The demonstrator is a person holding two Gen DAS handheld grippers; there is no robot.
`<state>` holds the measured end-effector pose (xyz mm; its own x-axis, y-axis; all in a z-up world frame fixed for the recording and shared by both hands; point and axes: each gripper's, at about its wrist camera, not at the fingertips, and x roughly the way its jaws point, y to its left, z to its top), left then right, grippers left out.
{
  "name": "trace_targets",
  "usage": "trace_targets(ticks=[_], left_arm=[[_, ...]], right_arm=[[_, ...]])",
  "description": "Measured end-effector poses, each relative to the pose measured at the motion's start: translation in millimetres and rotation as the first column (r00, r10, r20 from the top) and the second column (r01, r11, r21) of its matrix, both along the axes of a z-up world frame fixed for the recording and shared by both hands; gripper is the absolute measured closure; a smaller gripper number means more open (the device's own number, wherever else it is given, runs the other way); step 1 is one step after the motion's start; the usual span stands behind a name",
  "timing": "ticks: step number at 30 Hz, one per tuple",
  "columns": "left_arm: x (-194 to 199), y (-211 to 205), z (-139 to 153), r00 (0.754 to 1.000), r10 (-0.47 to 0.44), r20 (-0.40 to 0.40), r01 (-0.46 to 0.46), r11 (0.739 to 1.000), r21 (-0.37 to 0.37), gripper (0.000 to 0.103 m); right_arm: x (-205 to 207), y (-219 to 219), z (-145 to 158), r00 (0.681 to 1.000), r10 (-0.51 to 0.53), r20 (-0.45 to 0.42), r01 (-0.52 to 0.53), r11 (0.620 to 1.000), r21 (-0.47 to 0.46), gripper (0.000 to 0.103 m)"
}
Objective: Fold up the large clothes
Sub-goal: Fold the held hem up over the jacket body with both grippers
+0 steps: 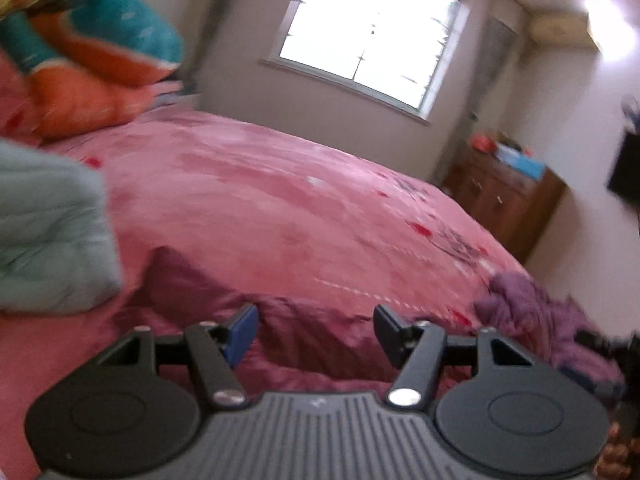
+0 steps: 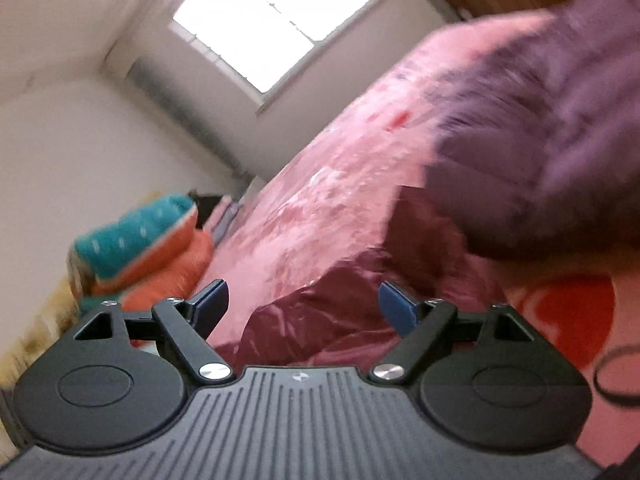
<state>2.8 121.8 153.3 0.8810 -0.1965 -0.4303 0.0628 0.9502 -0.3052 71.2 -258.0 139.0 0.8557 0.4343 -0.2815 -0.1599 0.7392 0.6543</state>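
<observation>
A dark maroon padded garment [image 1: 304, 332] lies bunched on the pink bed cover [image 1: 280, 200], just ahead of my left gripper [image 1: 316, 334]. That gripper is open, its pads apart with nothing between them. In the right wrist view the same maroon garment [image 2: 320, 320] lies in front of my right gripper [image 2: 304, 306], which stands wide open above it without touching it. A purple padded garment [image 2: 540, 132] lies heaped to the right of the maroon one; in the left wrist view this purple garment [image 1: 532, 312] sits at the bed's right edge.
A pale green quilted item [image 1: 48, 232] lies at the left of the bed. Teal and orange bedding [image 1: 88, 52] is stacked at the head. A window [image 1: 372, 28] is on the far wall, with a wooden cabinet [image 1: 504, 200] beside the bed. A red patch [image 2: 568, 316] shows on the cover.
</observation>
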Motion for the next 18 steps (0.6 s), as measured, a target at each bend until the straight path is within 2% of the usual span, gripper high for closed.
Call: trace_targets(ticks=[4,8,13,18], left_arm=[[18,-41,-8,0.996,-0.092,0.003,0.091,0.993,0.076,0.039],[32,-69,-20,0.987,-0.158,-0.024,0.16,0.98,0.122,0.039],[48,-73,-37,0.984,-0.162,-0.07,0.171,0.973,0.155,0.039],[67,-67,-54,0.983,-0.127,-0.13,0.152,0.967,0.203,0.039]], right_arm=[[11,36,4,0.998,0.064,0.017,-0.061,0.988,-0.139,0.0],[30,64,-5,0.993,0.116,-0.033,-0.12,0.961,-0.25,0.0],[43,91,-17,0.983,0.171,-0.073,-0.186,0.906,-0.38,0.0],[55,103,-28,0.985,0.122,-0.122,-0.168,0.845,-0.508,0.0]])
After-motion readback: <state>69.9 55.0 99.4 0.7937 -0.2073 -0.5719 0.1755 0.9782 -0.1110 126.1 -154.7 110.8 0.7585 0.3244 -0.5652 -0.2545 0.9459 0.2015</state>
